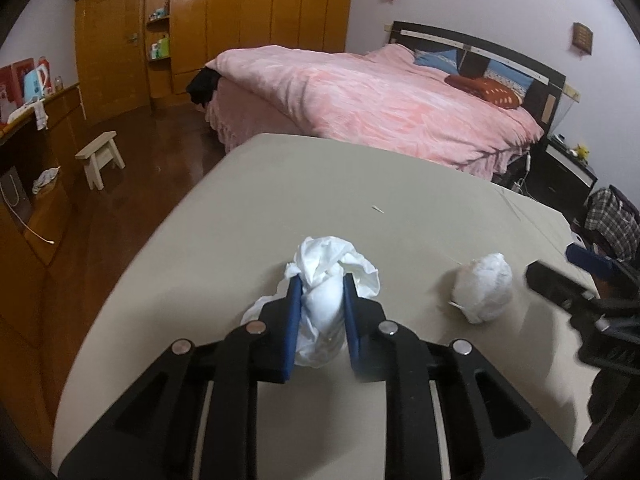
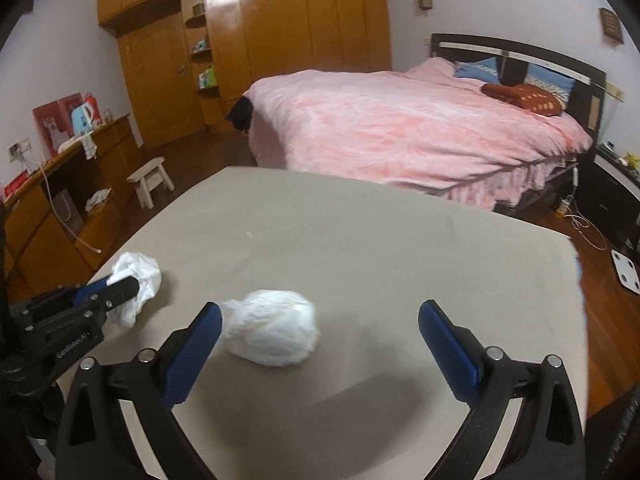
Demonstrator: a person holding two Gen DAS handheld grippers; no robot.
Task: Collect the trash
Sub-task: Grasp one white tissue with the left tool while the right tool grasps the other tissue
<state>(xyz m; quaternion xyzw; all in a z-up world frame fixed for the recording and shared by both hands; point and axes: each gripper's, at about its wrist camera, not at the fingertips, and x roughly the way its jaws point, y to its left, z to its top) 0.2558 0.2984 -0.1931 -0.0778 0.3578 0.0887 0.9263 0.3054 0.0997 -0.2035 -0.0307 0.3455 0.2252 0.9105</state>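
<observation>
Well, some things are hard to see. The left gripper [image 1: 320, 280] hides the middle of the crumpled tissue [image 1: 328, 276], and only its top and sides puff out. In the right wrist view the left gripper [image 2: 120, 286] is blurry and cut off at the picture's left edge. In the left wrist view the right gripper [image 1: 560, 280] is a dark blur at the right edge, so its fingers are hard to make out there. A tiny pale scrap [image 1: 377, 209] lies farther out on the table [image 1: 360, 184], too small to tell what it is.

The left gripper's two blue fingers [image 1: 294, 320] are squeezed tight on the crumpled tissue, one on each side. I cannot tell if the tissue is lifted or touching the table.

The right gripper [image 2: 320, 312] has its fingers spread wide apart. The white wad [image 2: 274, 334] sits on the table between them, much closer to the left finger [image 2: 196, 344], just beside its tip. The right finger [image 2: 448, 344] is well apart from it.

The two pieces of trash [image 1: 484, 286] lie near each other. The table is wide and bare ahead of both grippers. Its far edge is near the pink bed [image 2: 400, 136], and its left edge drops to the dark wood floor [image 1: 152, 160].
</observation>
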